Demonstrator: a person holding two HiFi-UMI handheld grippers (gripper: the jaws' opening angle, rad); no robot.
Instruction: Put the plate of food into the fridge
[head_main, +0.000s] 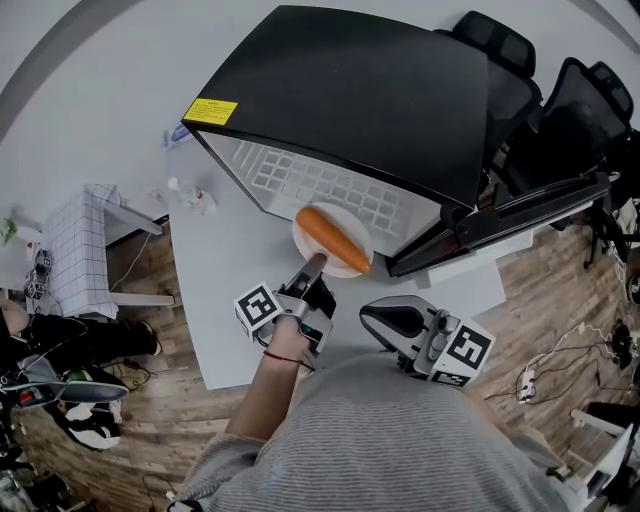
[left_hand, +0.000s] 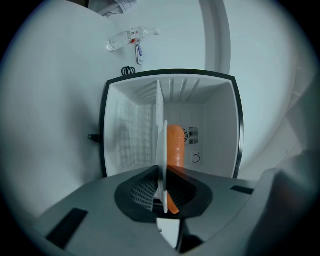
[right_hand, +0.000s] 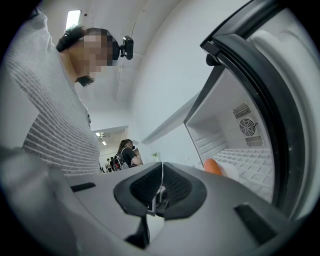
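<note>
Left tool (head_main: 315, 263) clamps the plate's (head_main: 351, 226) rim, with the carrot (head_main: 333, 238) lying on it, at the open fridge's (head_main: 350, 90) mouth. Right tool (head_main: 378, 318) is closed, empty, near the person's body.

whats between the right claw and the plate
Nothing but bare table. In the head view, a white stretch of it separates the right claw from the plate. The right gripper view shows nothing in that gap either.
</note>
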